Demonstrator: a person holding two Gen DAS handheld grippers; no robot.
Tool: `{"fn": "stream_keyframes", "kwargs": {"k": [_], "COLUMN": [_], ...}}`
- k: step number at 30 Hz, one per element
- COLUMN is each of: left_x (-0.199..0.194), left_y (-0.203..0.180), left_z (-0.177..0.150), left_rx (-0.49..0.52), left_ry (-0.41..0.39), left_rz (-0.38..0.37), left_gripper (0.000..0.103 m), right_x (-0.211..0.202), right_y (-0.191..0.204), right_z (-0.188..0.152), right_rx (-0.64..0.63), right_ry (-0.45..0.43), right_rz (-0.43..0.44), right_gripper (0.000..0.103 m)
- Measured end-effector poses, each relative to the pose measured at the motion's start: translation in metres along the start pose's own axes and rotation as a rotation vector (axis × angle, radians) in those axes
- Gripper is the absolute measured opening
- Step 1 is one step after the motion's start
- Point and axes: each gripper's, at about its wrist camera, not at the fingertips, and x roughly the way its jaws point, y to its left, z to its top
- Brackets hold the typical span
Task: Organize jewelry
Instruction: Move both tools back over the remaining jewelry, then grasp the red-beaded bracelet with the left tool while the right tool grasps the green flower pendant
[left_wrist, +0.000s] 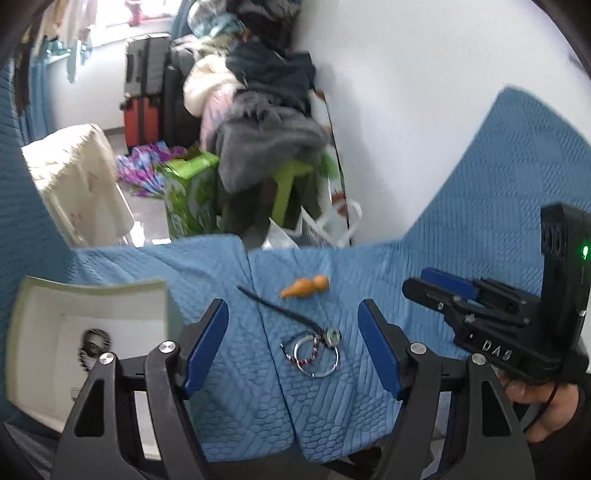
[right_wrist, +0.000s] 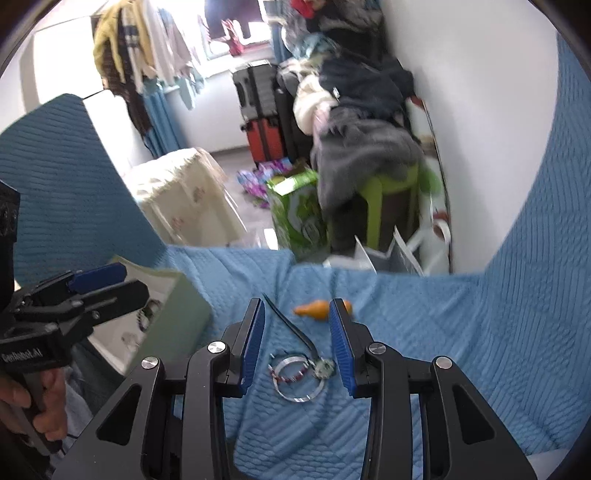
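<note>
Currently both grippers hover above the jewelry pile on the blue quilted cover (left_wrist: 480, 192), neither touching anything.

Left gripper (left_wrist: 293, 343): jaws spread wide, empty. The pile sits between its fingers in its own view, at about 12 o'clock from the fingertips.
Right gripper (right_wrist: 297, 343): jaws partly open, narrower than the left, also empty. The pile lies between its pads in its own view.

Task items:
- Silver bangle (left_wrist: 325, 363), lying flat, tangled with a red-and-white beaded bracelet (left_wrist: 303, 352).
- Round pendant (left_wrist: 332, 336) on a black cord (left_wrist: 273, 308); cord trails off toward 10 o'clock.
- Orange gourd-shaped charm (left_wrist: 304, 287), apart from the pile, at 12 o'clock.
- White box (left_wrist: 88, 332) at 9 o'clock, open, with a dark beaded piece (left_wrist: 94, 343) already inside.

Counts: one bangle, one beaded bracelet, one corded pendant, one gourd charm, one box, one piece in the box. Blur may hide a second thin ring.

Likely step: pick one piece from the pile. Advice:
- Right gripper looks better lined up; it should come down with one pad inside the bangle and one outside.
- Pinch the rim only, since the bracelet and cord overlap it.
- Lift slowly and watch for the cord dragging along.
- Soft cover gives way, so avoid pinching fabric.
- Left gripper can pin the cord if it snags.
</note>
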Motion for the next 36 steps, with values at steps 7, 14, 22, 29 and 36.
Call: {"fn": "stream_keyframes", "kwargs": {"k": [7,14,22,29,36], "left_x": [0.065,0.111,0.142,0.142,0.152], "left_y": [-0.004,0.004,0.011,0.02,0.001], "left_z": [-0.034,-0.057,-0.073,-0.067,-0.061], "left_rx": [-0.01,-0.077,-0.112,-0.161,-0.058], "left_ry": [0.135,0.255,0.345,0.345,0.369], "left_rz": [-0.051,-0.088,-0.067,-0.098,-0.04], "left_gripper": [0.059,0.045,0.026,0.026,0.022], "right_x": [0.045,0.09,0.128,0.145,0.149], "right_y": [-0.032,-0.043,-0.046,-0.046,-0.042], "right_z": [-0.031,-0.045,-0.055,-0.059,-0.06], "right_rx": [0.077,0.108,0.119,0.119,0.092], "right_ry": [0.126,0.231,0.34,0.382,0.384], "right_rz": [0.01,0.033,0.034,0.046,0.008], "right_gripper": [0.034,0.034,0.034,0.034,0.034]}}
